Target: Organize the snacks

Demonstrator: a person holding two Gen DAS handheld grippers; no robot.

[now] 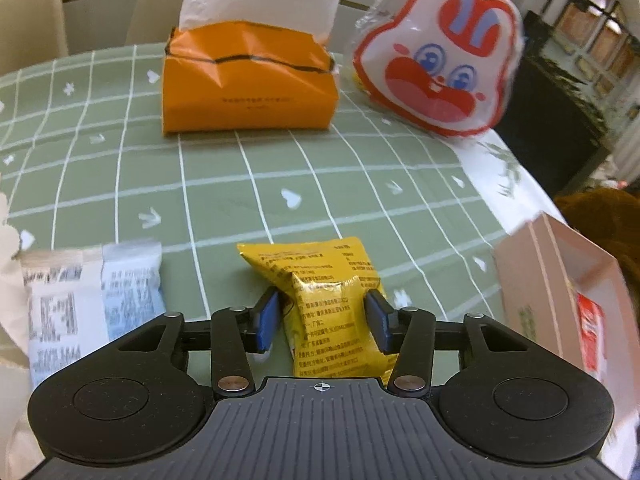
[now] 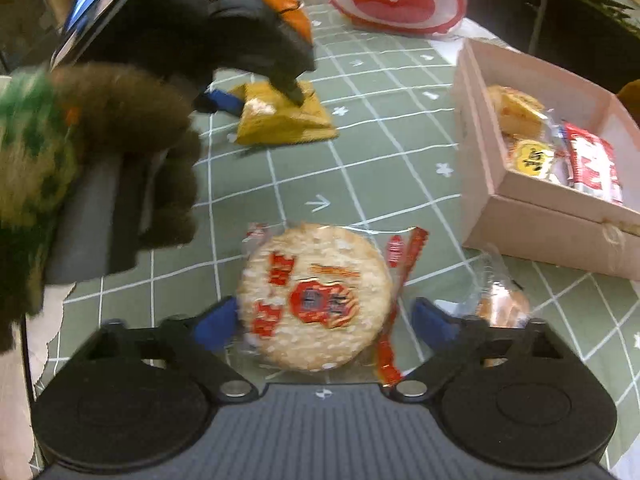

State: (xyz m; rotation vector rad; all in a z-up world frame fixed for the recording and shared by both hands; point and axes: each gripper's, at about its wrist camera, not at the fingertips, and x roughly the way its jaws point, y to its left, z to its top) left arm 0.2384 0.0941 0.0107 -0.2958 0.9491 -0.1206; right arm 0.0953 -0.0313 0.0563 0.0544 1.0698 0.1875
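Observation:
My left gripper [image 1: 326, 314] is shut on a yellow snack packet [image 1: 320, 276] that lies on the green checked tablecloth [image 1: 280, 168]; both blue pads press its pinched sides. In the right wrist view the same left gripper [image 2: 256, 96] shows on the yellow packet [image 2: 280, 120]. My right gripper [image 2: 320, 320] is open, its fingers on either side of a round rice cracker in a clear red-printed wrapper [image 2: 316, 296], with a gap on the right side. A pink box [image 2: 540, 152] at the right holds several wrapped snacks.
An orange tissue pack [image 1: 248, 80] and a rabbit-face bag [image 1: 436, 52] stand at the back. A white-blue packet [image 1: 92, 308] lies to the left of the left gripper. A small clear-wrapped snack [image 2: 500, 300] lies by my right finger. The pink box [image 1: 560, 292] also shows right.

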